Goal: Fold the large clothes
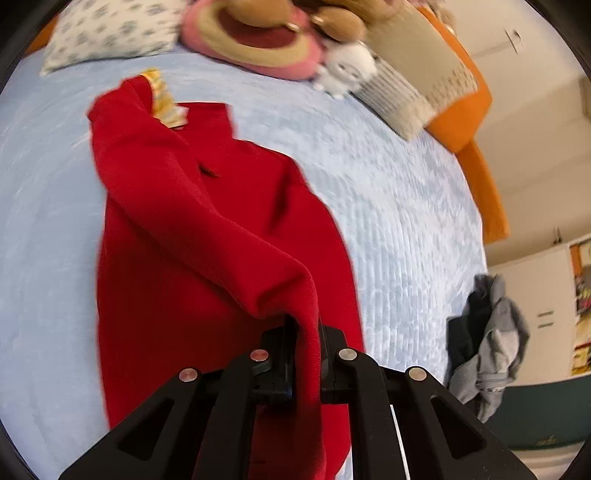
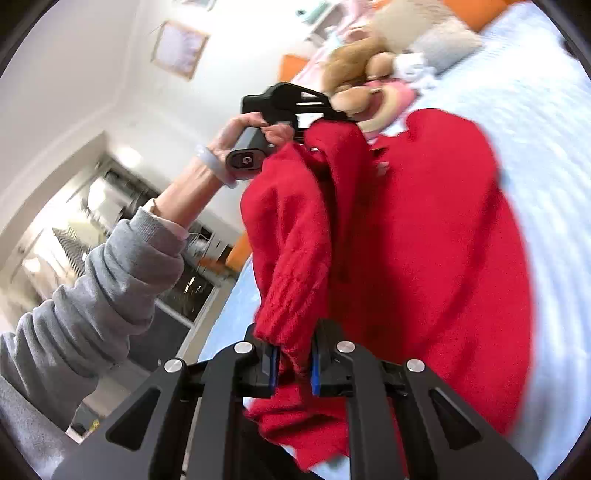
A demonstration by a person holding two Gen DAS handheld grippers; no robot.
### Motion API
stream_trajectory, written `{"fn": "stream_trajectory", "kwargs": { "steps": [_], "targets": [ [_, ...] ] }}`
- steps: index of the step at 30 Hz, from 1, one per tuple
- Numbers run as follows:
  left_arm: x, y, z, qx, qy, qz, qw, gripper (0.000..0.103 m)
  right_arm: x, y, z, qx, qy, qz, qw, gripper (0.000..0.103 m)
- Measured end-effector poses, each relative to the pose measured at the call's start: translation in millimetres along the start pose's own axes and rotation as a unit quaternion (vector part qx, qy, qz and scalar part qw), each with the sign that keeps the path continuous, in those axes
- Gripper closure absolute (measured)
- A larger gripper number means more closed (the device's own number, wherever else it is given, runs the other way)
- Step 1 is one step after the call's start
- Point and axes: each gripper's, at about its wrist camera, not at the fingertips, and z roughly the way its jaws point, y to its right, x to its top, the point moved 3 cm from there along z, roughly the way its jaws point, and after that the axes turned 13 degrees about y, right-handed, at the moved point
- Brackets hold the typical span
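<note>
Red sweater [image 1: 207, 236]: big knit thing, partly lifted off the bed and partly draped on it. In the left wrist view the far end with the neck lies on the cover, and a yellow-and-white patterned bit [image 1: 164, 99] pokes out at the top edge (can't tell if it's a label or lining).

Left gripper [image 1: 303, 350]: jaws pinched right down on a raised fold of the red knit, so the cloth runs up from the bed in a ridge into the fingers. From the right wrist view you can see it [image 2: 325, 122] held up in the air with sweater hanging off it.

Right gripper [image 2: 293, 363]: jaws narrow, clamped on a ribbed edge of the sweater, blue pads [image 2: 274, 365] pressing the knit from both sides.

Left hand [image 2: 251, 129]: wrapped round the gripper handle, pale bangle [image 2: 218, 162] on the wrist, grey sleeve [image 2: 110, 288] bunched up the forearm.

Bed cover [image 1: 406, 206]: light blue, quilted, sweater sits roughly mid-bed.

Head of the bed: patterned pillow [image 1: 110, 29], pink and tan plush toy [image 1: 258, 40], small white plush [image 1: 347, 70], knitted cushions [image 1: 406, 81].

Bed edge: heap of grey and dark clothes [image 1: 487, 343], well apart from the sweater.

Both views are pretty blurry btw.
</note>
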Motion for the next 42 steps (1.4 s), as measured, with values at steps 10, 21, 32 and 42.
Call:
{"fn": "stream_trajectory", "kwargs": {
  "steps": [10, 21, 32, 42],
  "targets": [
    [-59.2, 78.8, 85.6, 0.025, -0.035, 0.090, 0.9950, 0.090, -8.5, 40.3, -36.9, -0.056, -0.011, 0.009, 0.998, 0.089],
    [-88.4, 120.6, 83.4, 0.002, -0.056, 0.181, 0.9818, 0.042, -0.9, 43.8, -55.6, -0.122, -0.052, -0.039, 0.990, 0.054],
    [-59.4, 97.2, 36.0, 0.045, 0.015, 0.243, 0.9690, 0.034, 68.9, 31.8, -34.9, -0.150, -0.003, -0.116, 0.982, 0.044],
    [22.7, 0.1, 46.5, 0.005, 0.106, 0.039, 0.9936, 0.034, 129.6, 23.4, 73.5, -0.117, -0.038, -0.199, 0.972, 0.047]
  ]
}}
